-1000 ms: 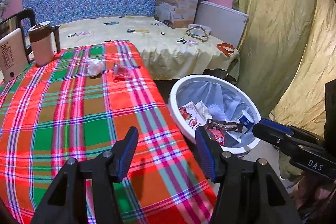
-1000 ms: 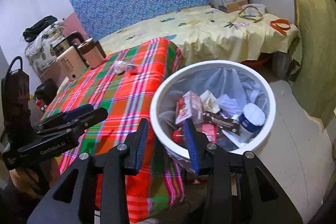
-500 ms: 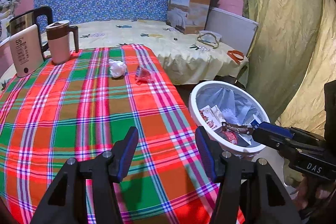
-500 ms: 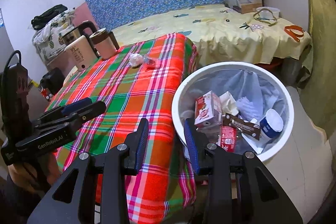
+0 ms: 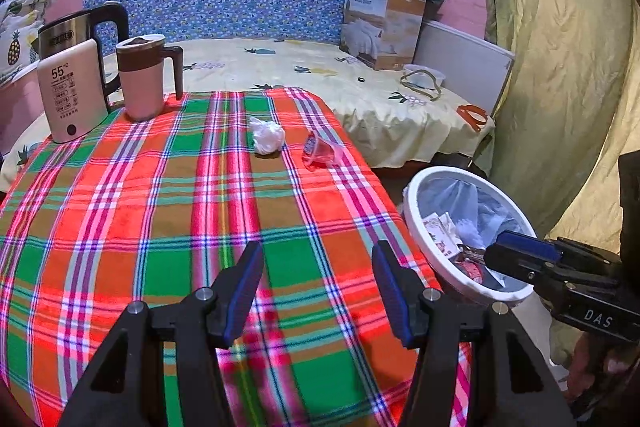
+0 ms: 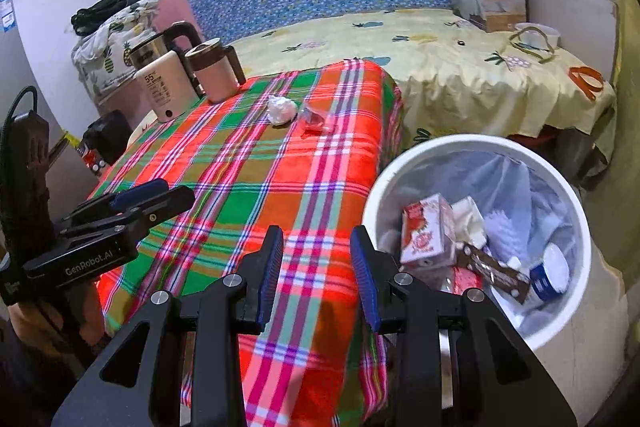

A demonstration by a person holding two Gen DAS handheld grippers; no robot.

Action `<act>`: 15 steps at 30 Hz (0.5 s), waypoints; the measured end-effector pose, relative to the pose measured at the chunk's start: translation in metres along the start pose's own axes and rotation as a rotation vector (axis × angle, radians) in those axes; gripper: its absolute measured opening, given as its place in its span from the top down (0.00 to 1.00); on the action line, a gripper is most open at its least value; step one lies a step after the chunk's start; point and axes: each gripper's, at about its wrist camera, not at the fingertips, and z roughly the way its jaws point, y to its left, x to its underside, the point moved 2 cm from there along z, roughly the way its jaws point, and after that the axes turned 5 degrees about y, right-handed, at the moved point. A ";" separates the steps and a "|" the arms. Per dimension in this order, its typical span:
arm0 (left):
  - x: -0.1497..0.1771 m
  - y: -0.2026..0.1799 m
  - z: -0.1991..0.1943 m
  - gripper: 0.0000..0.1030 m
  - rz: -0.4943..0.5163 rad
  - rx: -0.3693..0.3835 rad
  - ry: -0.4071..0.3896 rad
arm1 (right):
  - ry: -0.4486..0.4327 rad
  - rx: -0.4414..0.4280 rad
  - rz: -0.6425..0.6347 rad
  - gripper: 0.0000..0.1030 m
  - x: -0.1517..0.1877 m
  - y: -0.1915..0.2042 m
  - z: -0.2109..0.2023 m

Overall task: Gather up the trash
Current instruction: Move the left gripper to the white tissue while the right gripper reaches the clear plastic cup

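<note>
The print on the white kettle base [image 5: 70,91] below the large "55" is too small to be read. The steel kettle [image 5: 68,35] behind it is largely hidden by that base. The contents of the clear pink wrapper [image 5: 320,151] cannot be made out. In the left wrist view, part of the bin [image 5: 436,259] is covered by the right gripper [image 5: 516,255], and the trash under it is hidden. In the right wrist view, the bin's near rim [image 6: 532,337] is masked by the gripper's frame. The hand [image 6: 48,323] holding the left gripper [image 6: 160,195] is cut off at the picture's edge.
</note>
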 end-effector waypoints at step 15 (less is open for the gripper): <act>-0.031 0.036 0.016 0.43 0.008 -0.043 0.007 | 0.027 -0.030 -0.044 0.44 -0.047 0.013 0.047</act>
